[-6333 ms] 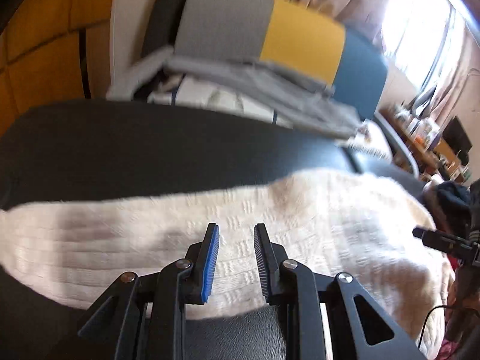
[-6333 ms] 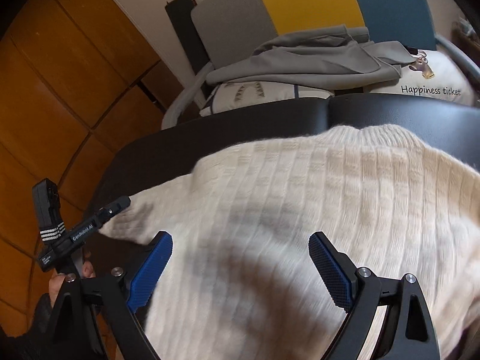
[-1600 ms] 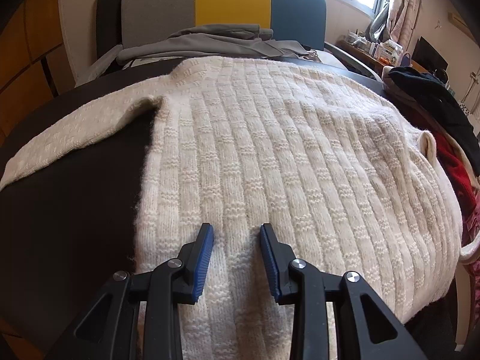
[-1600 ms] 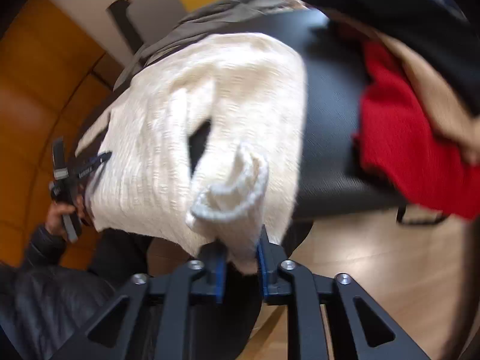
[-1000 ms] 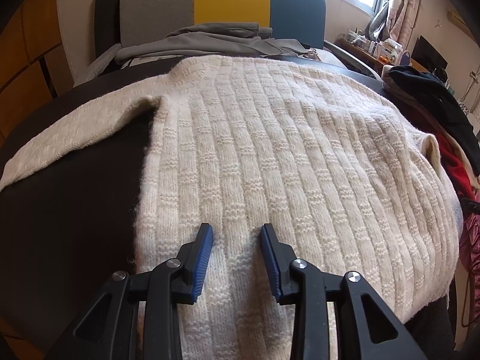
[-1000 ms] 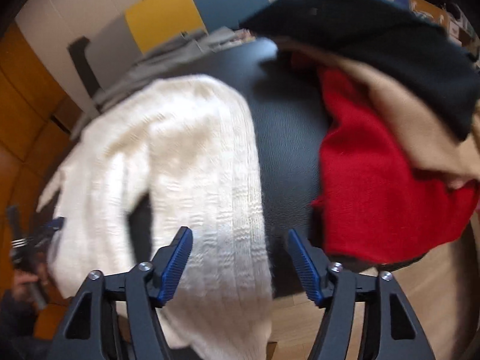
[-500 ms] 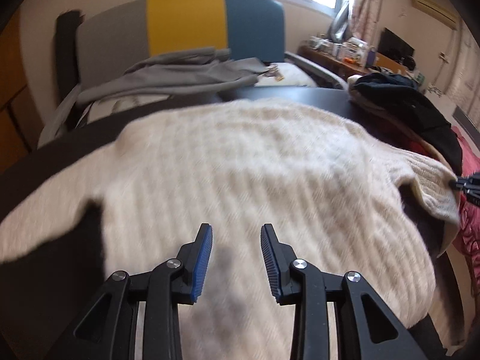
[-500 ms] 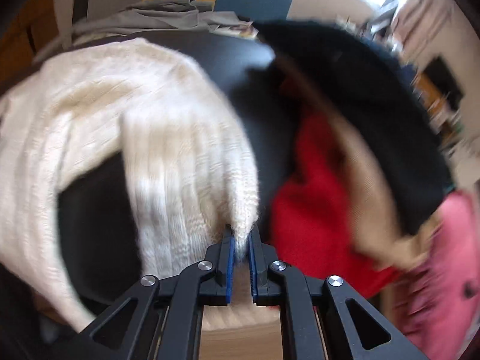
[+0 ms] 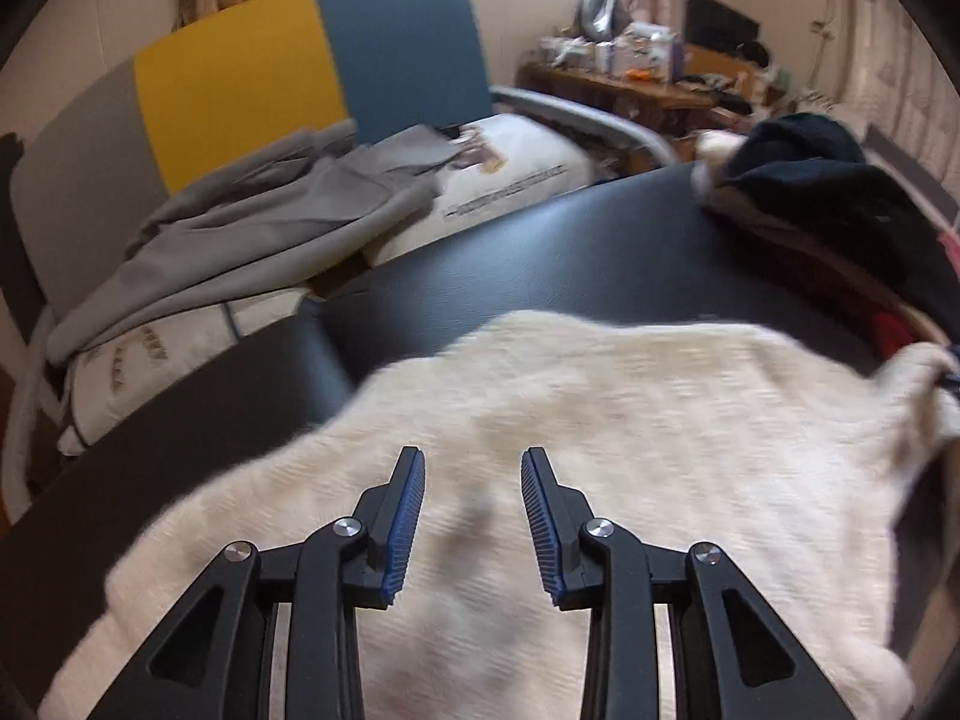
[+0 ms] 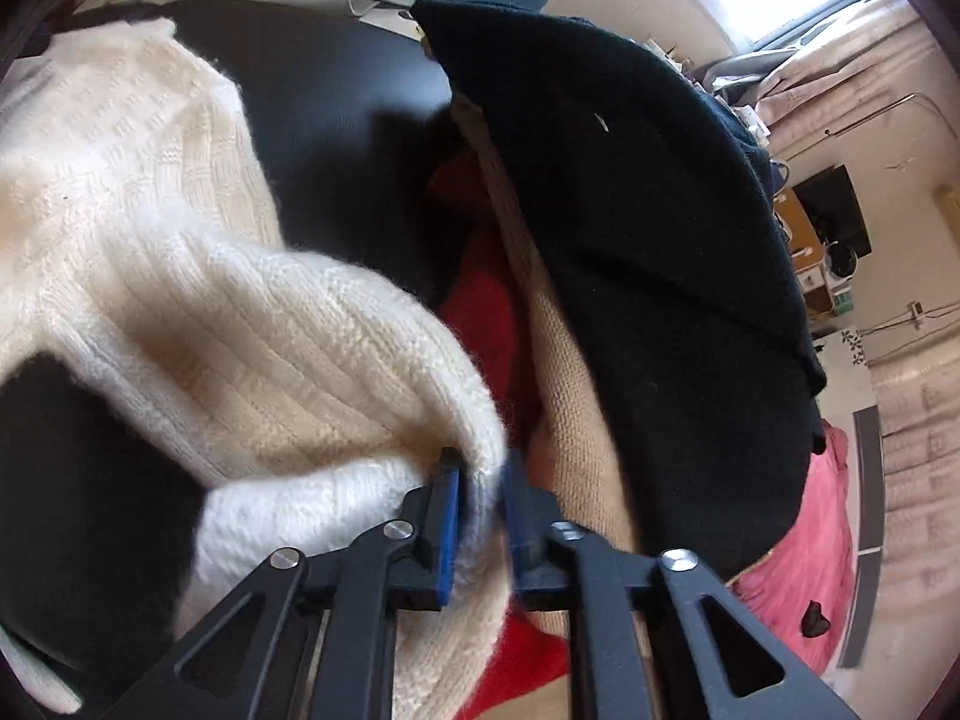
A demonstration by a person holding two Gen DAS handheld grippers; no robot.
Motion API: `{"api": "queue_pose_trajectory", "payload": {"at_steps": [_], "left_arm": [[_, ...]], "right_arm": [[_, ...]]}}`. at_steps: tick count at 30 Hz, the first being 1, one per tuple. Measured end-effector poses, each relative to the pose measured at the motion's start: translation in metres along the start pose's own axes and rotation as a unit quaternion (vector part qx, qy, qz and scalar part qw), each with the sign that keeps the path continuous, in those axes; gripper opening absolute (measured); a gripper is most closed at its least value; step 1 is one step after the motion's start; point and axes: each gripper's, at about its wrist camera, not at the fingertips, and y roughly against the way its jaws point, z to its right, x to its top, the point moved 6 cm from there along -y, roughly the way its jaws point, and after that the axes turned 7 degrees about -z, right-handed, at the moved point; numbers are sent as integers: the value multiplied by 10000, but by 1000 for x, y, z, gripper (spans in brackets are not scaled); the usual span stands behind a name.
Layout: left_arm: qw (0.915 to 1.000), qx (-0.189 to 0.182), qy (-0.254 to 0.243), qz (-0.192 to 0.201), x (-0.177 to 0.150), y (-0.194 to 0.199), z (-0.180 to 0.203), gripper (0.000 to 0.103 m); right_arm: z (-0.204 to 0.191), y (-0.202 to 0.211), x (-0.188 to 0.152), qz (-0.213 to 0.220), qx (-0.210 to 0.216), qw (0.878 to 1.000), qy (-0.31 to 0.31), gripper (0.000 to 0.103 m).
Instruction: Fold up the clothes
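Observation:
A cream knitted sweater (image 9: 600, 420) lies spread on a black padded table (image 9: 600, 252). My left gripper (image 9: 473, 468) hovers just above the sweater's body with its jaws apart and nothing between them. My right gripper (image 10: 480, 480) is shut on the sweater's sleeve (image 10: 312, 348) and holds that sleeve lifted above the table's right side. The sweater's body shows at upper left in the right wrist view (image 10: 120, 138). The sleeve end also shows at the right edge of the left wrist view (image 9: 918, 372).
A pile of black (image 10: 630, 210), tan (image 10: 576, 396), red (image 10: 486, 312) and pink (image 10: 804, 528) clothes sits on the table's right side. Behind the table stands a grey, yellow and blue chair (image 9: 240, 78) with grey clothing (image 9: 270, 204) and a cushion. A cluttered desk (image 9: 648, 78) is at the back.
My right gripper opened, then shut on the sleeve and is lifting it. My left gripper has swung up and rightward over the sweater, still open.

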Motion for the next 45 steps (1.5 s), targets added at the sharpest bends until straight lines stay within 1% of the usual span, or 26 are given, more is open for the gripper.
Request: {"api": "queue_pose_trajectory", "payload": {"at_steps": [1, 2, 3, 5, 6, 7, 8, 9, 10, 11, 12, 13, 15, 17, 19, 22, 27, 32, 34, 36, 37, 40, 41, 42, 43, 45], "left_arm": [[10000, 45, 68, -18, 1, -3, -10, 34], [9998, -16, 207, -4, -1, -5, -20, 34], [9993, -71, 363, 58, -4, -3, -31, 34], [9976, -168, 649, 183, -11, -1, -51, 34], [9969, -183, 731, 245, -18, 2, -57, 34], [9960, -198, 813, 306, -24, 5, -64, 34], [9953, -204, 877, 354, -30, 8, -69, 34], [9951, -177, 902, 369, -35, 9, -72, 34], [9952, -106, 909, 360, -42, 11, -76, 34], [9955, -5, 892, 313, -49, 10, -79, 34], [9957, 95, 886, 267, -56, 10, -82, 34], [9955, 169, 914, 208, -62, 8, -87, 34], [9943, 154, 1045, 118, -74, 4, -96, 34], [9922, 37, 1222, 228, -82, 5, -104, 36], [9898, -36, 1401, 252, -87, 5, -110, 36], [9861, -10, 1639, 264, -92, 6, -121, 36], [9810, 70, 1918, 275, -97, 6, -142, 36], [9834, 296, 1773, 227, -93, 1, -157, 36], [9854, 487, 1627, 149, -90, 0, -160, 37], [9846, 754, 1578, -15, -89, 7, -161, 36], [9844, 868, 1528, -24, -91, 15, -157, 36], [9866, 759, 1418, 259, -103, 51, -134, 36], [9870, 655, 1431, 323, -112, 61, -124, 36], [9873, 565, 1439, 375, -121, 70, -114, 36], [9872, 491, 1461, 400, -132, 79, -103, 36], [9858, 311, 1601, 410, -159, 95, -84, 36]], "right_arm": [[7, 6, 1, 82, 33, 9999, -116, 44], [15, 12, 3, 164, 66, 9996, -232, 58], [22, 24, 6, 359, 195, 9985, -378, 61], [34, 53, 15, 858, 543, 9924, -696, 62], [30, 64, 24, 1081, 965, 9864, -778, 62], [22, 75, 34, 1287, 1502, 9768, -820, 61], [13, 87, 45, 1490, 2034, 9639, -859, 57], [-2, 93, 59, 1609, 2416, 9538, -773, 53], [-23, 95, 75, 1645, 2756, 9450, -632, 45], [-45, 94, 92, 1658, 3107, 9347, -491, 41], [-65, 90, 107, 1613, 3271, 9303, -402, 41], [-84, 84, 121, 1540, 3347, 9291, -338, 41], [-122, 72, 149, 1393, 3497, 9262, -210, 40], [-147, 50, 167, 1083, 3542, 9285, -256, 38], [-169, 26, 182, 740, 3564, 9308, -334, 36], [-179, 17, 199, 873, 3464, 9333, -362, 37], [-191, 20, 228, 945, 3425, 9347, -129, 37], [-201, 18, 257, 984, 3517, 9309, 16, 37], [-205, 18, 262, 926, 3568, 9296, 60, 37], [-196, 26, 257, 811, 3877, 9181, -105, 37], [-187, 35, 246, 803, 4109, 9079, -227, 37], [-157, 67, 200, 851, 4859, 8677, -616, 37], [-147, 75, 181, 837, 5060, 8553, -736, 37], [-138, 78, 155, 783, 5234, 8440, -873, 37], [-131, 79, 130, 677, 5354, 8359, -1005, 37], [-128, 68, 85, 383, 5410, 8305, -1268, 37]]}}
